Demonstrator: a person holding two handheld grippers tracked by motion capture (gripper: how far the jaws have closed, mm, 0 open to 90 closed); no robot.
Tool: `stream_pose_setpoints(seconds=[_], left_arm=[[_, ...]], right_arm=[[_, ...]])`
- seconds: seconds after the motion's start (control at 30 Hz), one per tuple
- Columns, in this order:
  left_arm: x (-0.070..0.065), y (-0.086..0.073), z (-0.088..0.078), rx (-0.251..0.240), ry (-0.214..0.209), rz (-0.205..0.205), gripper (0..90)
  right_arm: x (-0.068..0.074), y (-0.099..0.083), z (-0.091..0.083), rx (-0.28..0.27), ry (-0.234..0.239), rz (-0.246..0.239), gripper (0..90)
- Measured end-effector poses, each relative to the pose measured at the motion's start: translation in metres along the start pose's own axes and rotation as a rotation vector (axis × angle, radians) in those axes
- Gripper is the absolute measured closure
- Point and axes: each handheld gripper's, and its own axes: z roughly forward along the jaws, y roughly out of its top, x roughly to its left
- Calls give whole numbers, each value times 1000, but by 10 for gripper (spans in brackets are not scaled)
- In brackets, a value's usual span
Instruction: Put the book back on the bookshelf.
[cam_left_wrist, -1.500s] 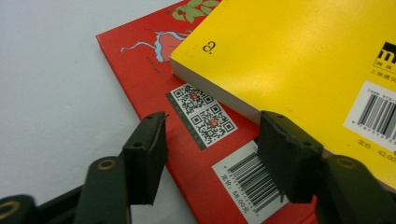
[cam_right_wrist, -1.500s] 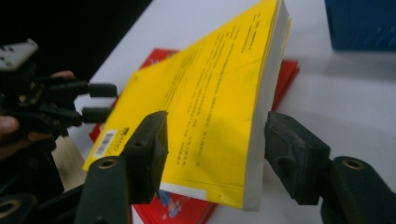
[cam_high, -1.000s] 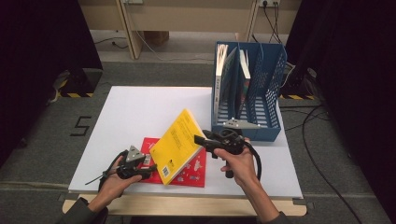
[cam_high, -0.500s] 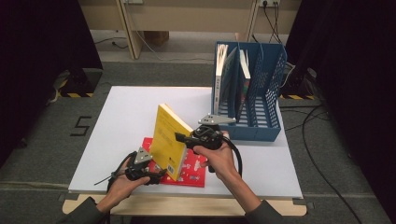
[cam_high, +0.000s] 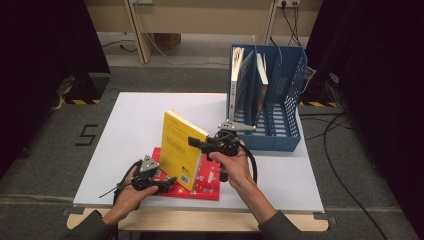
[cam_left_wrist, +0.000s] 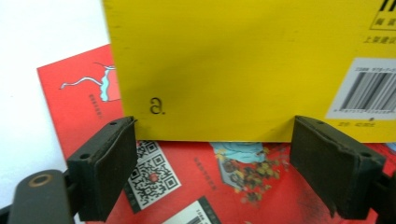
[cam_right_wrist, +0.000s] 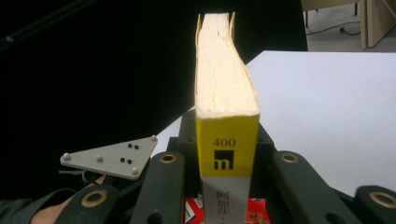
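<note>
A yellow book (cam_high: 180, 150) stands nearly upright on its bottom edge on a red book (cam_high: 206, 184) that lies flat at the table's front. My right gripper (cam_high: 194, 143) is shut on the yellow book's spine edge near the top, its jaws having just closed there. In the right gripper view the spine (cam_right_wrist: 227, 154) rises between the jaws. My left gripper (cam_high: 169, 187) rests low at the book's bottom left corner, open. Its jaws have just opened wide and eased back slightly. In the left gripper view the yellow cover (cam_left_wrist: 233, 70) faces the spread pads (cam_left_wrist: 109, 168), untouched, with the red book (cam_left_wrist: 243, 182) beneath.
A blue file rack (cam_high: 280, 142) stands at the table's back right, holding two upright books (cam_high: 239, 75). The white table (cam_high: 135, 120) has free room at its left and back. The floor around is grey, with cables at the right.
The yellow book swung from a leaning slant to nearly upright. My right gripper moved left with it and closed on its spine. The left gripper's jaws opened off the book.
</note>
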Motion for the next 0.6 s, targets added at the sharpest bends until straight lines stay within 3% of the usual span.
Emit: stream_pose_setpoints(seconds=[0.2,0.43,0.6], left_arm=[[4,-1,0,-6,-13,-29,153],[11,-1,-4,-27,-16,-67,153],[26,-1,-9,-47,-8,-117,153]], right_arm=[[-20,1,-3,-40,25,117,744],[-22,11,-14,-43,12,116,745],[-25,17,-31,-61,-10,131,742]])
